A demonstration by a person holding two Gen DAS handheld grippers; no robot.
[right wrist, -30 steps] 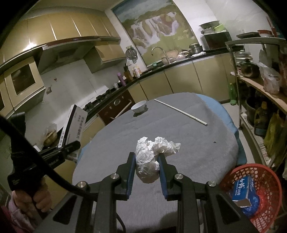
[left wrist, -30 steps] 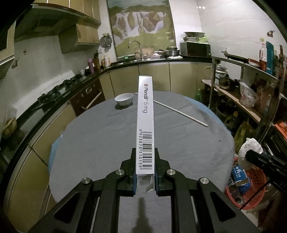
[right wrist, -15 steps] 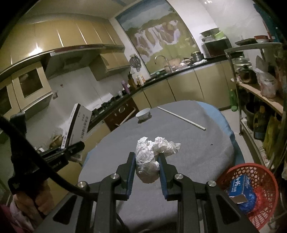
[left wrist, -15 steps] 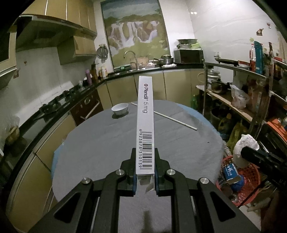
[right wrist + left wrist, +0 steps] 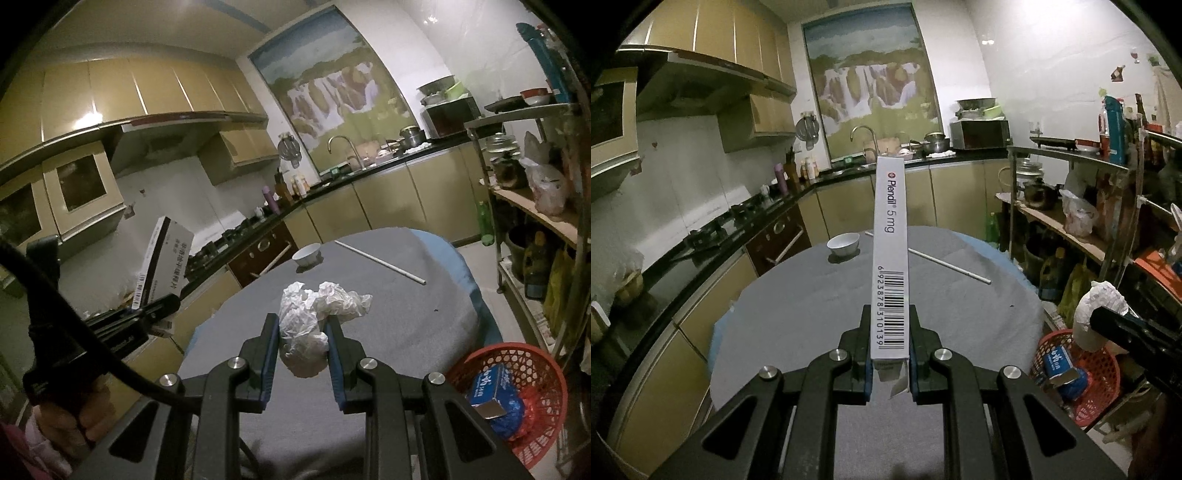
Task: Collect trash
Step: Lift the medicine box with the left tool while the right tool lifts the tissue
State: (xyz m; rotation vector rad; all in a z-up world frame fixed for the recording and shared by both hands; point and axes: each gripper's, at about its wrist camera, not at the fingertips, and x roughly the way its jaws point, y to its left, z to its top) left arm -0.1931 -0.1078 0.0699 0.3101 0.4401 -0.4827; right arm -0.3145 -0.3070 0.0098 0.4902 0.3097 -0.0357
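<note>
My left gripper (image 5: 889,332) is shut on a white medicine box (image 5: 890,258) with a barcode, held upright above the near edge of the round grey table (image 5: 812,314). The box also shows in the right wrist view (image 5: 162,269). My right gripper (image 5: 303,332) is shut on a crumpled white paper wad (image 5: 314,317), held above the table. The wad also shows at the right of the left wrist view (image 5: 1097,310), above a red mesh basket (image 5: 1097,373). The basket (image 5: 535,369) stands on the floor at the right and holds a blue carton (image 5: 495,395).
A white bowl (image 5: 843,243) and a long white rod (image 5: 949,264) lie at the table's far side. A metal shelf rack (image 5: 1108,206) with pots and bags stands at the right. Kitchen counters and cabinets (image 5: 683,288) run along the left and back.
Both grippers have drawn back and up from the table, still holding the box and the wad. The red basket now shows more fully at the right.
</note>
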